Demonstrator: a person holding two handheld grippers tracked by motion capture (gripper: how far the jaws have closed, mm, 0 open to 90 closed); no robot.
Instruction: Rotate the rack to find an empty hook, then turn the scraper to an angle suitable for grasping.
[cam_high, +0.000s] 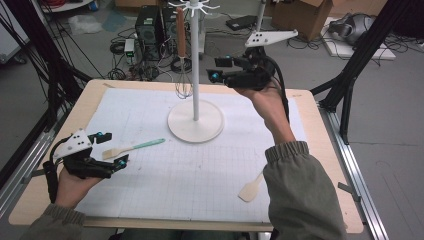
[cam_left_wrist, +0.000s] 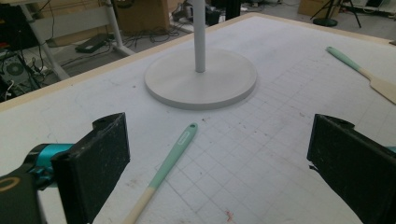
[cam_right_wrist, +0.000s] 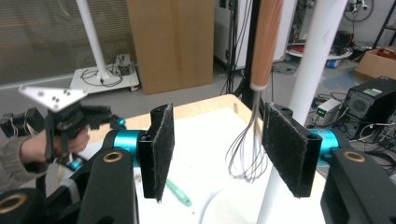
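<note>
Wooden-handled wire whisk (cam_right_wrist: 252, 116) hanging on white pole stand (cam_high: 195, 120), between spread right hand-held gripper (cam_right_wrist: 217, 151) pads, untouched; left hand-held gripper (cam_left_wrist: 217, 158) spread over mint-handled spatula (cam_left_wrist: 163, 172).

A wooden spatula (cam_high: 251, 189) lies near the table's (cam_high: 325, 150) front edge.

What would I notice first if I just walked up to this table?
Probably the white stand in the middle of the table, with a whisk hanging from a hook at its top. The right gripper is raised beside the whisk, jaws open. On the left, the left gripper sits open over a green-handled spatula.
</note>
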